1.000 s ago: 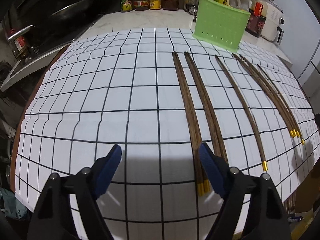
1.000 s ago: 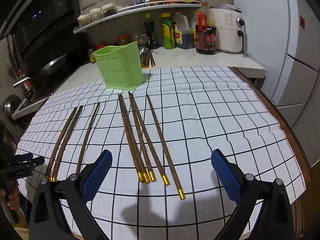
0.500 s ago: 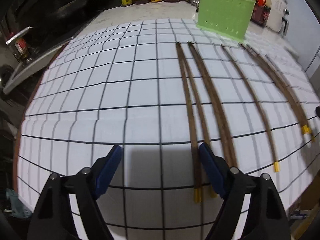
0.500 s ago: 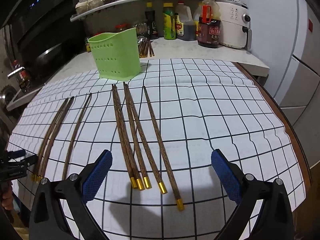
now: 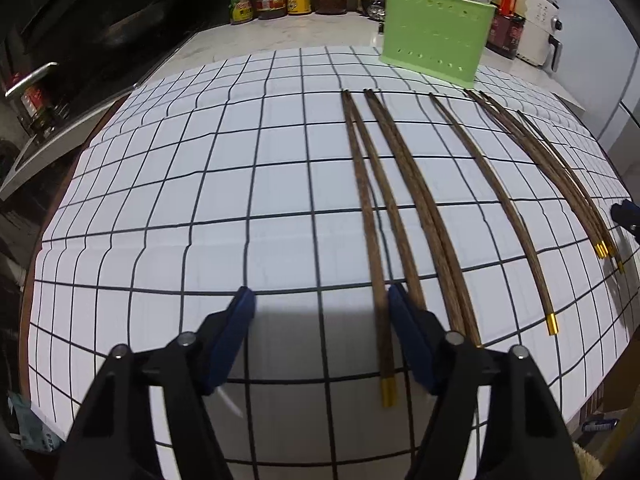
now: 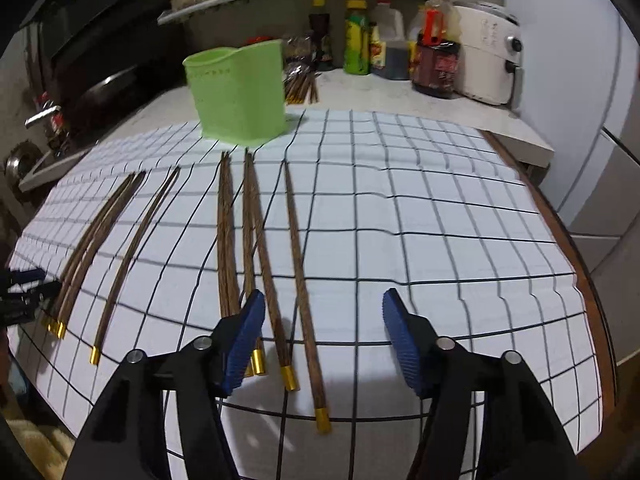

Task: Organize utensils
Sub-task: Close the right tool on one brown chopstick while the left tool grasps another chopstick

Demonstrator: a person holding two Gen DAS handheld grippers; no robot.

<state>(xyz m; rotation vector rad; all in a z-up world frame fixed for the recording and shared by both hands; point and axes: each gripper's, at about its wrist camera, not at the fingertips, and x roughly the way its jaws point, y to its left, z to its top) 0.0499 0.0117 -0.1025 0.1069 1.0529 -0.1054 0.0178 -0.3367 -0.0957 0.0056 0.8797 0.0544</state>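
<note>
Several brown wooden chopsticks with gold end caps lie lengthwise on a white grid mat (image 5: pixel 160 208) (image 6: pixel 440 220). A green perforated utensil holder (image 5: pixel 434 46) (image 6: pixel 238 92) stands at the mat's far edge. My left gripper (image 5: pixel 322 320) is open and low over the mat; the leftmost chopstick (image 5: pixel 370 240) runs between its fingers near the right pad (image 5: pixel 408 328). My right gripper (image 6: pixel 322 328) is open; the rightmost chopstick (image 6: pixel 304 280) and its neighbour (image 6: pixel 266 264) lie between its fingers.
Jars (image 5: pixel 288 0) and bottles (image 6: pixel 356 44) line the counter behind the holder, with a white appliance (image 6: pixel 488 60) at the far right. A dark stove (image 5: pixel 60 80) lies left of the mat. The wooden table edge (image 6: pixel 580 260) curves along the right.
Both grippers have partly closed and moved left and lower toward the chopsticks. The leftmost chopstick now sits inside the left jaws; two chopsticks sit inside the right jaws.
</note>
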